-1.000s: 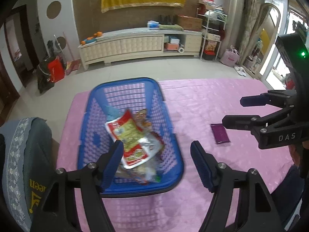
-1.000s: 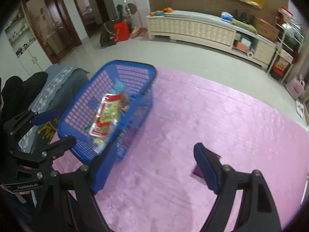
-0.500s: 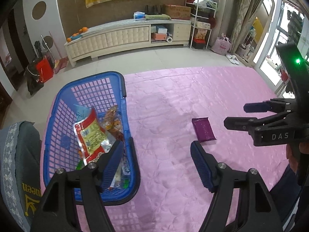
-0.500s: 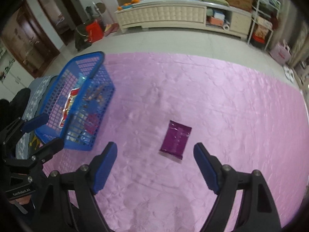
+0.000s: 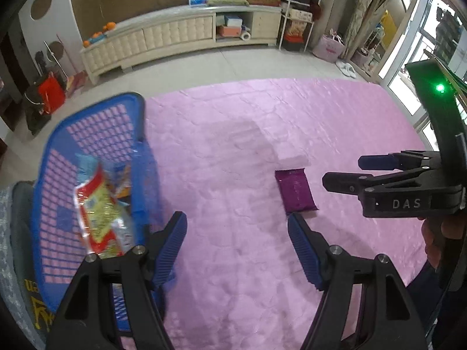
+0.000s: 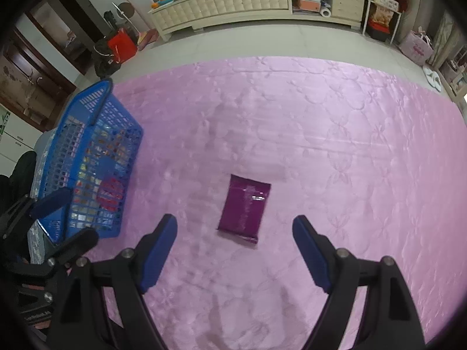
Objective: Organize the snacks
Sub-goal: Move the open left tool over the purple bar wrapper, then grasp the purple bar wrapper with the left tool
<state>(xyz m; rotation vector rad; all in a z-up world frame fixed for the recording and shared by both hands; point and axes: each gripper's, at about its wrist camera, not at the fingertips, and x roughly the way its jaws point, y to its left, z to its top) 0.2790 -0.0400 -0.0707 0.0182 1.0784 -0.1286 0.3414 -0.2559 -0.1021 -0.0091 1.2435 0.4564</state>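
Nearest to us, our right tongs (image 6: 235,233) hang wide open and empty just short of the purple snack packet (image 6: 244,208), their blue pads (image 6: 310,249) standing either side of its near end without touching it. Our left tongs (image 5: 237,240) are likewise open with nothing between them, over bare cloth between the packet (image 5: 295,191) and the basket.

The packet lies flat on the pink quilted cover (image 6: 335,134) of the desk, well apart from the basket. We judge it light and thin, a glossy foil or plastic wrapper that will crumple and could slide off the pads. Lying flat, it offers little to pinch from above; we would take it across its narrow width near the middle, or by the crimped seam at an end, pressing into the soft cover to get under an edge. The contents may be brittle, so a gentle squeeze seems wise.

Farther left, the blue mesh basket (image 5: 96,134) sits at the desk's edge. It already holds several snack bags, the plainest being a red-and-yellow bag (image 5: 99,213) on top; the others under it are too jumbled to name.
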